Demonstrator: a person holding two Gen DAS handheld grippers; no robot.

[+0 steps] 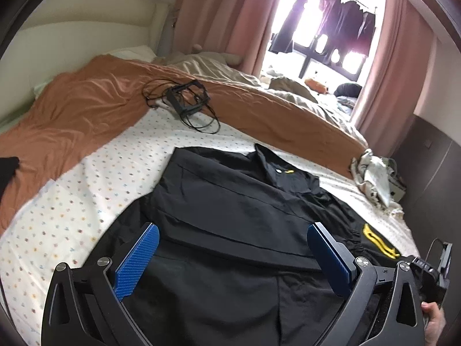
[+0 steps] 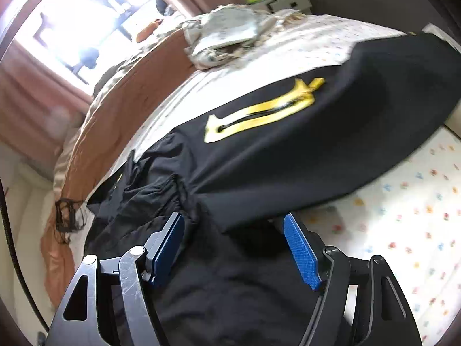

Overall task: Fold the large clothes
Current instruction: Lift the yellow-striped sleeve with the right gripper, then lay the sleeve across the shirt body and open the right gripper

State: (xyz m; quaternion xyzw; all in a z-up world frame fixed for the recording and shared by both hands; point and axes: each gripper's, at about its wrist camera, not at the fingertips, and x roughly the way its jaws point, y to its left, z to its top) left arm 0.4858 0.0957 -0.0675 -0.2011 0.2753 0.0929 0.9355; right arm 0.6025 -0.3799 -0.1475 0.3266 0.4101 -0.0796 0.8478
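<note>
A large black jacket [image 1: 230,201] with yellow markings lies spread on the dotted white bedsheet [image 1: 86,196]. Its collar points toward the far side. My left gripper [image 1: 233,230] is open, its blue pads wide apart just above the jacket's lower part. In the right wrist view the same jacket [image 2: 288,150] shows a yellow logo [image 2: 259,112] on a sleeve or panel stretched to the right. My right gripper [image 2: 233,225] is open over bunched black fabric at the jacket's edge, holding nothing that I can see.
An orange blanket [image 1: 86,106] covers the far side of the bed, with a black frame and cables [image 1: 187,98] on it. A crumpled pale cloth [image 1: 374,178] lies at the bed's right edge. The right hand-held gripper shows in the left wrist view [image 1: 432,274].
</note>
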